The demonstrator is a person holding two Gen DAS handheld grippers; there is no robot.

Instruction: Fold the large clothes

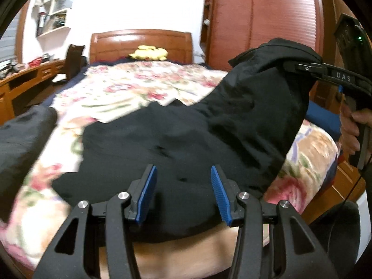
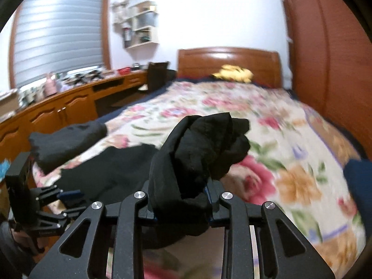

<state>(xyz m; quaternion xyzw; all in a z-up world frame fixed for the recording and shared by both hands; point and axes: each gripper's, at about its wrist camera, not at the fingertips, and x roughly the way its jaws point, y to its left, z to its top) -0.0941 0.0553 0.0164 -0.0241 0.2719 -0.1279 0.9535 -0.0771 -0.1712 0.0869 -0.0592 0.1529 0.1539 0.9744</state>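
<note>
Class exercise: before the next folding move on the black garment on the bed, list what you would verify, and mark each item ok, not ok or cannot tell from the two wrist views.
1. Right gripper shut on the black garment: ok, bunched cloth sits between its jaws.
2. Held part lifted off the floral bedspread: ok.
3. Left gripper holding cloth: not ok, jaws open, nothing between the pads.
4. Garment lying flat: not ok, one side is raised and creased.
5. Which part is gripped, sleeve or hem: cannot tell.
6. Second dark cloth clear of the fold: cannot tell.
</note>
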